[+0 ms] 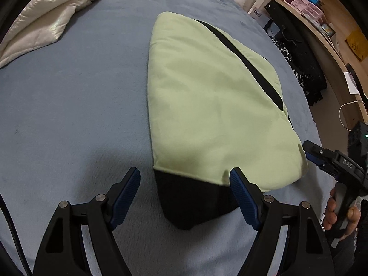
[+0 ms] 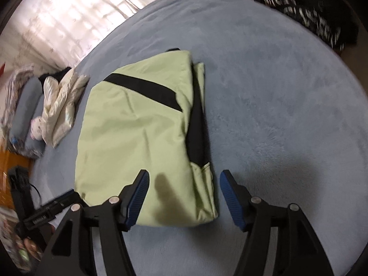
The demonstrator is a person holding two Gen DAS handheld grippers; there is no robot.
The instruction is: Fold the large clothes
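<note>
A light green garment (image 1: pixel 207 105) with black stripes lies folded into a compact packet on the blue bed cover (image 1: pixel 69 115). Its black hem (image 1: pixel 193 202) sticks out at the near end. My left gripper (image 1: pixel 185 185) is open and empty, its jaws straddling that near end just above it. In the right wrist view the same garment (image 2: pixel 138 124) lies flat, and my right gripper (image 2: pixel 182 191) is open and empty over its near right corner. The right gripper also shows at the right edge of the left wrist view (image 1: pixel 326 161).
A crumpled cream garment (image 1: pixel 46 18) lies at the far left of the bed, also in the right wrist view (image 2: pixel 62 105). A wooden shelf unit (image 1: pixel 322 27) with boxes and dark clothes (image 1: pixel 299 55) stands past the bed's right edge. A pillow (image 2: pixel 25 105) lies far left.
</note>
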